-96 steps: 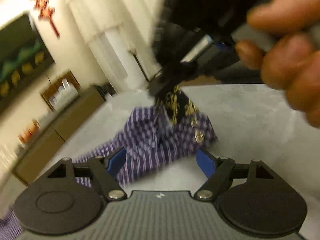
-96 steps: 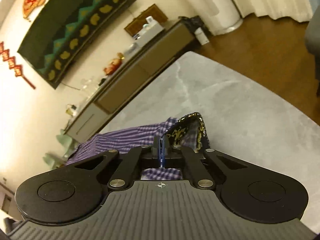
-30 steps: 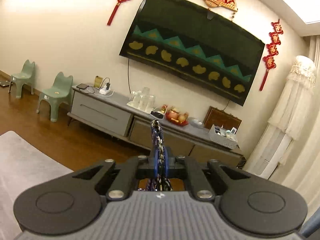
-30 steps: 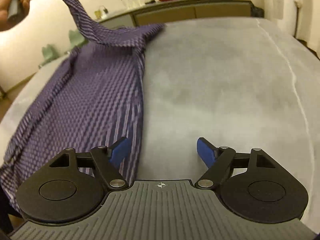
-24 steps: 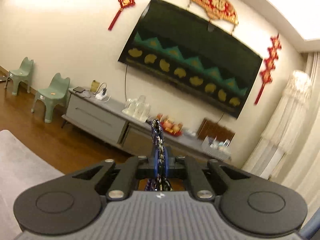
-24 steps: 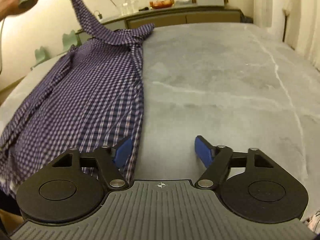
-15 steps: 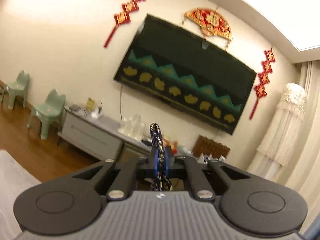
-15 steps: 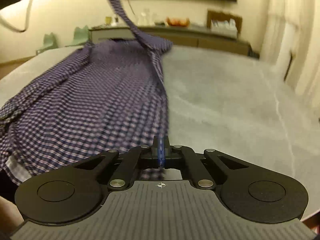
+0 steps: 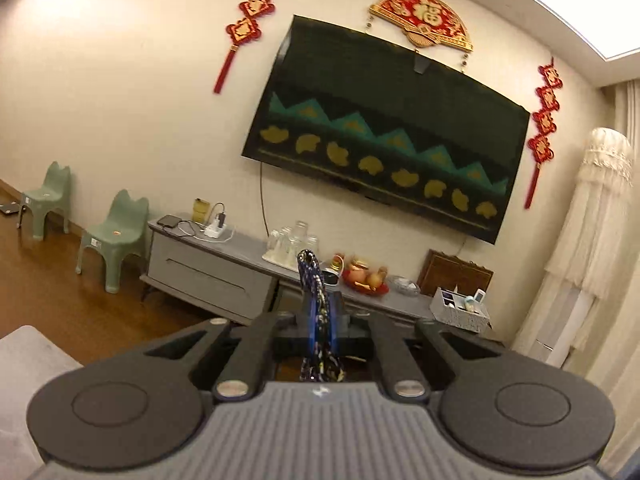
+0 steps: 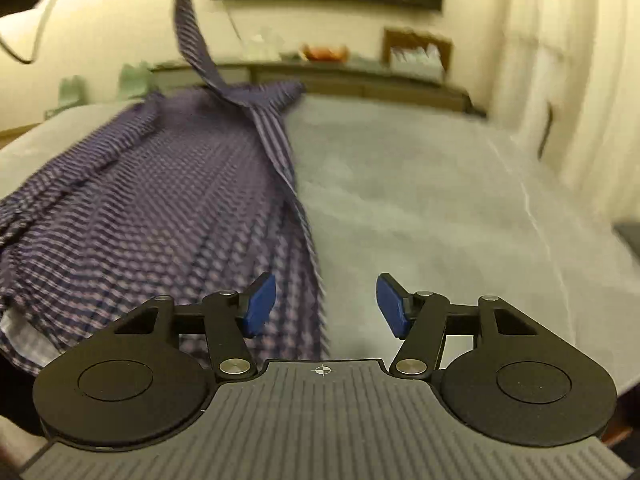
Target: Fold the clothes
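Right gripper (image 10: 326,304): blue fingers (image 10: 260,306) spread apart, nothing between them, low over the near edge of the table (image 10: 440,208). Left finger over the hem of the purple checked shirt (image 10: 160,200); right finger over bare grey surface.

Table: pale grey, stone-like, faint light veins running away on the right side. Shirt spread along the left half, lengthwise away from the gripper, its right edge running roughly down the table's middle. Folds bunched along the shirt's left side. Far end of the shirt drawn up off the table in a narrow strip toward the upper left, rising to the left gripper, barely seen there at the frame edge.

Left gripper (image 9: 319,322): fingers pressed together on a dark patterned fold of the shirt (image 9: 316,300), fabric standing up above the fingertips. Raised well above the table, only a grey corner of it (image 9: 28,350) showing at lower left.

Beyond the table: brown wood floor (image 9: 60,300), long grey sideboard (image 9: 208,264) against a cream wall. On the sideboard: glasses on a tray (image 9: 290,240), red fruit bowl (image 9: 366,280), small basket (image 9: 460,306). Left of the sideboard, two green child chairs (image 9: 114,236). Above the sideboard, wall-mounted TV under a dark green-and-gold cover (image 9: 384,140), red fan ornament (image 9: 420,20) above it, red knot hangings either side. Right of the sideboard, white lace-covered standing unit (image 9: 588,248). Right-wrist view motion-blurred.
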Tool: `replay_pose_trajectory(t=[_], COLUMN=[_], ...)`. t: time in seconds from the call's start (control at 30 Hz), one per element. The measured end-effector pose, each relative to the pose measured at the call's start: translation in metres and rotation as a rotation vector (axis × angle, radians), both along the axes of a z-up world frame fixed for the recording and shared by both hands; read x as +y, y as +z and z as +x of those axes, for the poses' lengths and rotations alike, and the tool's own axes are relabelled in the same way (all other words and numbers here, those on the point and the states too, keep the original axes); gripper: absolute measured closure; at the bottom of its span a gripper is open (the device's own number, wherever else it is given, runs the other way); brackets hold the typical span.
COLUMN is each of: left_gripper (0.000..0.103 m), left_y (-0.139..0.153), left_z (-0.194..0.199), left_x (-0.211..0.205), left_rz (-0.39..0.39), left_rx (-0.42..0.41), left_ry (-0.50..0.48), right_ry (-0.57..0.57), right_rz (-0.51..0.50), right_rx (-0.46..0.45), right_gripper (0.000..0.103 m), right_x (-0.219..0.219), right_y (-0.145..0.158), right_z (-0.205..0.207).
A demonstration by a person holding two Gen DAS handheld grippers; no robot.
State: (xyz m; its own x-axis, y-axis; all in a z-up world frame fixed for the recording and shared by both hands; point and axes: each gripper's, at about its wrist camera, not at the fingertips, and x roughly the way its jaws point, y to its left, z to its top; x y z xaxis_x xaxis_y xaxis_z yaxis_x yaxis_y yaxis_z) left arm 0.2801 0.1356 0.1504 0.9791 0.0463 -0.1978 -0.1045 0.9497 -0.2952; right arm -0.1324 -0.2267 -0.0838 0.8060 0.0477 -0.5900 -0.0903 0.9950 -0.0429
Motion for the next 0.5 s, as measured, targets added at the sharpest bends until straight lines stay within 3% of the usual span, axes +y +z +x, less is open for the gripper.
replay_pose_trajectory(t=[0.07, 0.13, 0.17, 0.3, 0.43, 0.5], left_gripper=[0.096, 0.096, 0.096, 0.096, 0.096, 0.096], left_y=[-0.002, -0.001, 0.001, 0.016, 0.04, 0.049], left_z=[0.004, 0.006, 0.007, 0.007, 0.003, 0.003], left_x=[-0.003, -0.005, -0.005, -0.005, 0.001, 0.003], left_rz=[-0.003, -0.003, -0.003, 0.001, 0.018, 0.03], left_rx=[0.0, -0.004, -0.008, -0.049, -0.103, -0.109], left_ry=[-0.009, -0.018, -0.023, -0.044, -0.048, -0.052], right_ry=[0.005, 0.027, 0.04, 0.079, 0.217, 0.295], right_rz=[0.056, 0.063, 0.052, -0.063, -0.278, -0.327], right_rx=[0.042, 0.055, 0.056, -0.021, -0.115, -0.12], right_gripper=[0.048, 0.081, 0.103, 0.103, 0.103, 0.103], right_x=[-0.008, -0.007, -0.004, 0.016, 0.07, 0.098], right_y=[-0.005, -0.005, -0.003, 0.013, 0.034, 0.034], right_z=[0.0, 0.0, 0.0, -0.009, -0.024, -0.023])
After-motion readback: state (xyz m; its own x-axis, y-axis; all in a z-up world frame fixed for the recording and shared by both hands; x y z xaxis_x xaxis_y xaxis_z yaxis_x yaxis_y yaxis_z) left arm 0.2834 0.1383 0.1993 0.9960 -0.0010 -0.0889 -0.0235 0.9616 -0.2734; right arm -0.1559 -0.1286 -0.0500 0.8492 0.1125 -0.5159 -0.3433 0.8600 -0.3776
